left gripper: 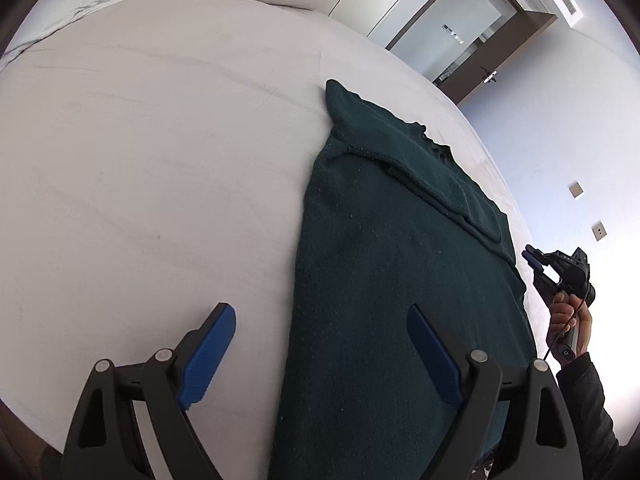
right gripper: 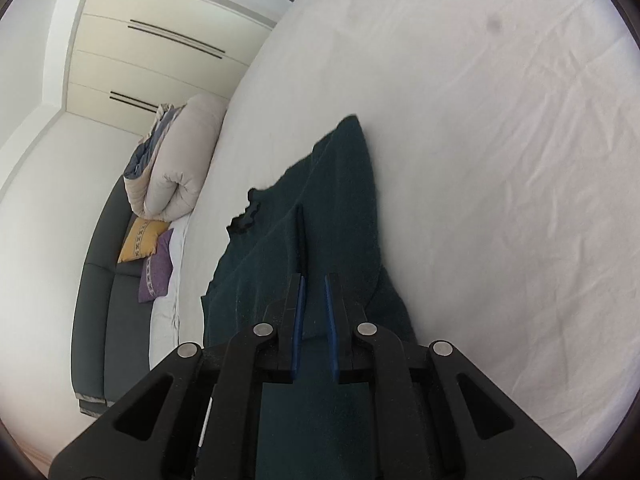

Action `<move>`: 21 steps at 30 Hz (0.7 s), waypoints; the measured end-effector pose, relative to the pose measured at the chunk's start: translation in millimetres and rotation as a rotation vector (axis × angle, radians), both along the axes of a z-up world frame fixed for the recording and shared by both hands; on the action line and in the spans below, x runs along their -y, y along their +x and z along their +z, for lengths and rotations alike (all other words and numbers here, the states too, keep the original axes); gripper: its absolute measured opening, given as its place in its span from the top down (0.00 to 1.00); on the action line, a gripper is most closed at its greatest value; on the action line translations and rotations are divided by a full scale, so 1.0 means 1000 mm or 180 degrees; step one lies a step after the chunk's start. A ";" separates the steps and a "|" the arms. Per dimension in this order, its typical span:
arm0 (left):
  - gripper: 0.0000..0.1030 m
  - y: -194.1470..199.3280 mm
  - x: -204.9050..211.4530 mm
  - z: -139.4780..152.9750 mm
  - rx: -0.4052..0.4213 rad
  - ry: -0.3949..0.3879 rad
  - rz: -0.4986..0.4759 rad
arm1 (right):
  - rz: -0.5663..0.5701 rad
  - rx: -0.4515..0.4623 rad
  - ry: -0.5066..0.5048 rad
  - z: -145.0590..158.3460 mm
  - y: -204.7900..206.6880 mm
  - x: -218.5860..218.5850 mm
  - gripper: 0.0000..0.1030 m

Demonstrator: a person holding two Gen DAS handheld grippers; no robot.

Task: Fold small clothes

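Observation:
A dark green knitted garment (left gripper: 392,248) lies flat on the white bed sheet (left gripper: 140,152), partly folded, with a sleeve laid across its upper part. My left gripper (left gripper: 320,316) is open wide just above the garment's near left edge, holding nothing. My right gripper (right gripper: 315,280) hovers over the same garment (right gripper: 332,200) with its blue pads (right gripper: 298,312) close together but a narrow gap between them, and nothing in them. The right gripper also shows in the left wrist view (left gripper: 560,272), off the garment's right edge, held by a hand.
A rolled beige duvet (right gripper: 176,168) and yellow and purple cushions (right gripper: 152,248) lie at the bed's head by a dark headboard. A wardrobe (right gripper: 160,40) stands behind. A door (left gripper: 472,40) and wall sockets (left gripper: 576,190) are on the right.

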State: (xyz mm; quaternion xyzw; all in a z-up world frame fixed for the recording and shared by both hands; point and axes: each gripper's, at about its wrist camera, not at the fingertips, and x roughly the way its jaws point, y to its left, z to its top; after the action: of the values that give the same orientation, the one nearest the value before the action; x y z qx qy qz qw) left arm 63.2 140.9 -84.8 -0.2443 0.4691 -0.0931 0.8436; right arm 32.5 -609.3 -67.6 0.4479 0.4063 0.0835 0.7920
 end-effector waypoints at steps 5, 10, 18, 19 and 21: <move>0.13 -0.011 0.010 -0.004 -0.0024 0.0014 -0.0006 | -0.0165 -0.0018 0.0114 -0.014 -0.019 -0.020 0.29; 0.13 -0.007 0.007 0.003 0.0038 -0.0032 0.0094 | -0.0513 -0.0116 0.0646 -0.029 -0.029 -0.015 0.29; 0.13 -0.002 0.002 0.005 0.0084 -0.0078 0.0146 | -0.0657 -0.0332 0.1239 -0.043 -0.024 -0.024 0.27; 0.13 -0.002 0.002 0.004 0.0079 -0.0097 0.0150 | -0.0673 -0.0330 0.1243 -0.042 -0.024 -0.024 0.27; 0.13 -0.003 0.002 0.001 0.0062 -0.0111 0.0148 | -0.0751 -0.0279 0.1270 -0.043 -0.023 -0.023 0.27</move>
State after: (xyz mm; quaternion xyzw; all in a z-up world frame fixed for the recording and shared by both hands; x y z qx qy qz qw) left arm 60.4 139.4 -83.6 -0.2688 0.4534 -0.0840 0.8456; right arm 9.6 -586.4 -110.6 0.6432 0.3606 0.0495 0.6736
